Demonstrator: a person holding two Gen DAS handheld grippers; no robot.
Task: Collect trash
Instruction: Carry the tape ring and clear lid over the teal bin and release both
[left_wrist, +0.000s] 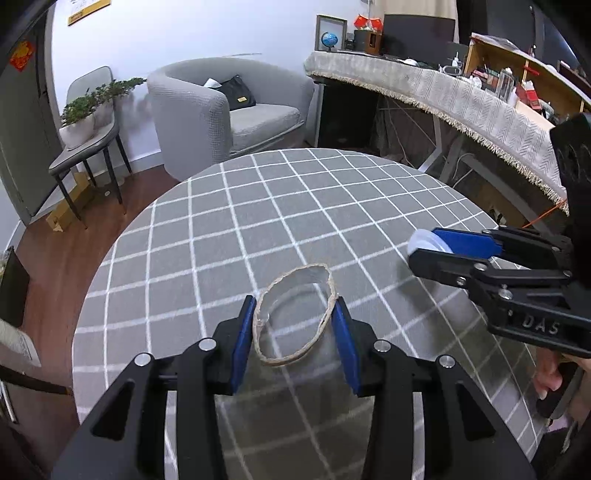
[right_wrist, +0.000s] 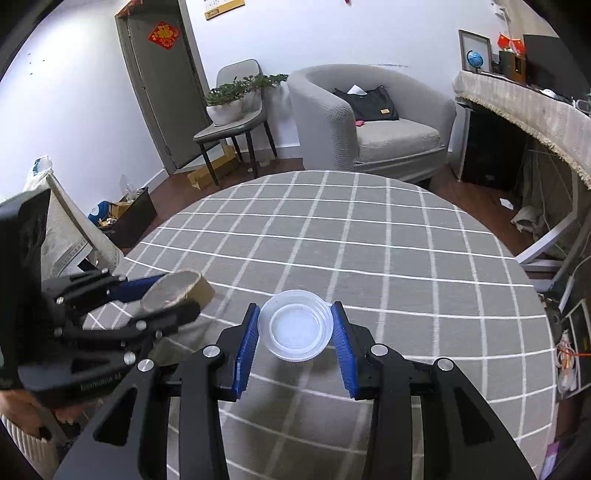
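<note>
While both grippers sit over the round table (left_wrist: 280, 206) with the grey checked cloth, each has trash between its blue pads. Left gripper (left_wrist: 295, 332) clamps a clear plastic container (left_wrist: 295, 369) with a twine-wrapped rim; pads press on both sides of it, near centre of the left wrist view, above the near part of the table. From the right wrist view the same container (right_wrist: 177, 291) shows far left, tilted, with a brown side. Right gripper (right_wrist: 295, 332) pinches a small clear plastic cup (right_wrist: 295, 328), mouth facing the camera, pads touching its left and right rim. In the left wrist view that cup (left_wrist: 424, 242) pokes out white at the right gripper's tip, right side. Grey armchair (right_wrist: 373, 122) with a black bag (right_wrist: 373, 105) stands far behind the table.
</note>
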